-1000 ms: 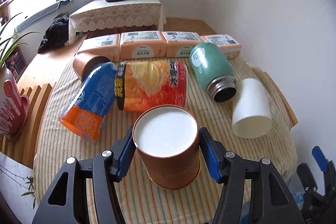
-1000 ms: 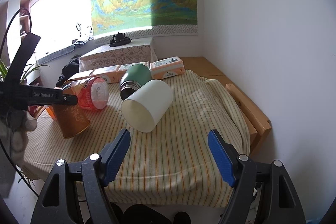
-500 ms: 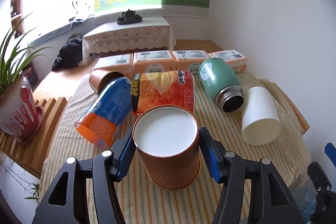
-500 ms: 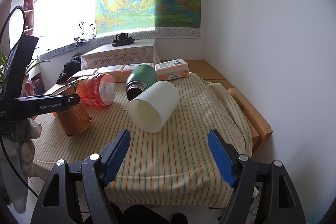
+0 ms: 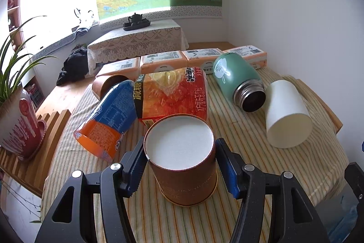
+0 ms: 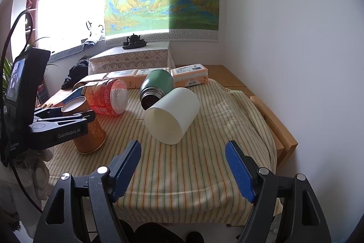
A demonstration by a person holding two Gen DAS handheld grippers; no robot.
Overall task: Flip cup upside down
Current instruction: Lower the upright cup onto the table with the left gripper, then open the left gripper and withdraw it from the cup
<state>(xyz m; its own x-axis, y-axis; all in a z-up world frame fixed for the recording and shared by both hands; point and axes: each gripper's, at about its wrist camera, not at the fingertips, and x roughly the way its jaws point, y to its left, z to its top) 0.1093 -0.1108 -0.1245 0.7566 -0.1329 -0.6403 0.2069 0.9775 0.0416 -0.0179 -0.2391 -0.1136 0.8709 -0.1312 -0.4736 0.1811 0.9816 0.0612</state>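
A brown paper cup (image 5: 182,163) stands upside down on the striped tablecloth, white base up. My left gripper (image 5: 180,165) straddles it; the blue pads stand right beside its sides, with a small gap visible on the right. It also shows in the right wrist view (image 6: 87,126) with the left gripper (image 6: 68,117) around it. My right gripper (image 6: 183,165) is open and empty, hovering over the table's front edge. A white cup (image 6: 171,115) lies on its side ahead of it.
A green flask (image 5: 238,83), a red-orange snack canister (image 5: 173,95), a blue-orange cup (image 5: 109,117) and another brown cup (image 5: 102,85) lie on their sides. Orange boxes (image 5: 161,60) line the back. A potted plant (image 5: 18,120) stands left. The wall is right.
The left wrist camera has tilted up and pulled back a little; the brown cup stays between the pads. The right gripper has drawn back slightly and risen.
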